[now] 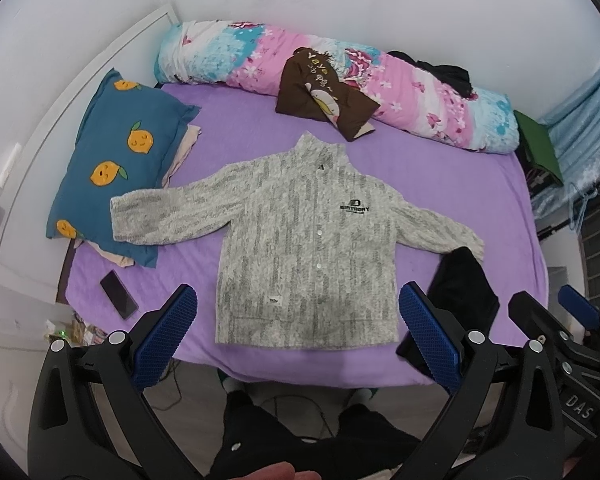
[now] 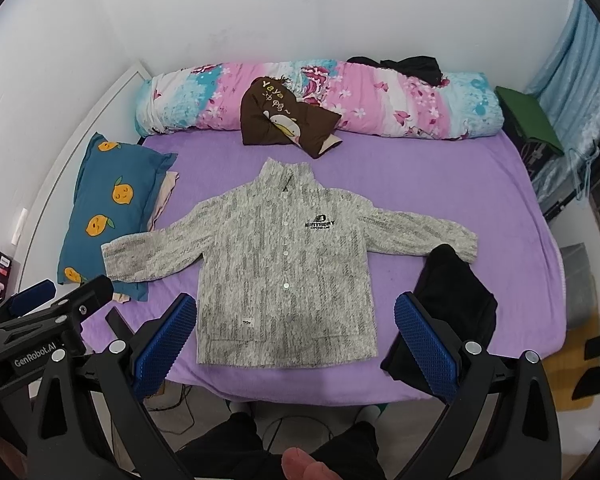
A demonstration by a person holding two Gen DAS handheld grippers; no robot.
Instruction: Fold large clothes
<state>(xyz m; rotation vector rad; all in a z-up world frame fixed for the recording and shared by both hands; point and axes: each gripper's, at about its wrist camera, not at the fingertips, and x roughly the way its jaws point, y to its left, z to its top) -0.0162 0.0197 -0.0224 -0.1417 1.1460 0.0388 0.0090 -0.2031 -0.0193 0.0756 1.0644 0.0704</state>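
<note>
Jacket [image 1: 306, 240] lying flat on the bed [image 1: 440, 168], sleeves out, nothing folded yet; we are hovering both grippers, left [image 1: 298, 336] and right [image 2: 296, 340], spread wide, gripping nothing.

The left gripper [image 1: 298, 340] has a black frame with two long arms, each ending in a blue finger pad [image 1: 168, 340] with a fine grid texture. Round silver screws sit at the joints. The right gripper [image 2: 296, 344] is built the same; white letters "GenRobot.AI" and "DAS" mark the frames. The person wears black trousers [image 1: 268, 440] and light socks.
</note>
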